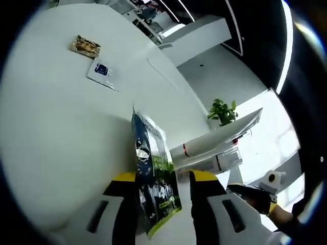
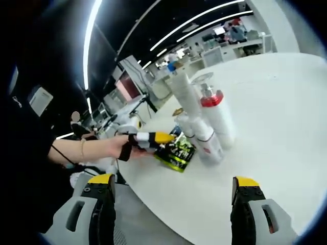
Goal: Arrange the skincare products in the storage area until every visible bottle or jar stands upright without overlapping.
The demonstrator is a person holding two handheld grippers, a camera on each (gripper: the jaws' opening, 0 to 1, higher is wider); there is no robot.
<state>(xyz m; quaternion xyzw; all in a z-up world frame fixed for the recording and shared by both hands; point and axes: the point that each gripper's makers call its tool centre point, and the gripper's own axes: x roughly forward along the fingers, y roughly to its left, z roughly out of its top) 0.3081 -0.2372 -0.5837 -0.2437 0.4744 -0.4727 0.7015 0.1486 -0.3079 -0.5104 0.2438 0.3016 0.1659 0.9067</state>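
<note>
— Left gripper (image 1: 163, 196)?
— Clamped on a green-and-black sachet (image 1: 155, 176), held upright over the white table (image 1: 56, 138). Same sachet (image 2: 176, 150) seen from the right gripper view, just beside the white bottles (image 2: 204, 127).
— Right gripper (image 2: 173, 199)?
— Spread wide, holding nothing, near the table edge.
— Elsewhere?
— Small blue-printed packet (image 1: 102, 73) and patterned pouch (image 1: 86, 46), far across the table.

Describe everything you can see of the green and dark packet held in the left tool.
The packet is a flat, glossy sachet, dark blue-black with lime green areas and white print, too small to read. It stands on edge between the left tool's yellow-tipped jaws, which are shut on its lower part, its top pointing out over the white table. In the right gripper view it is held low beside the white bottles; whether it touches the table is unclear.
</note>
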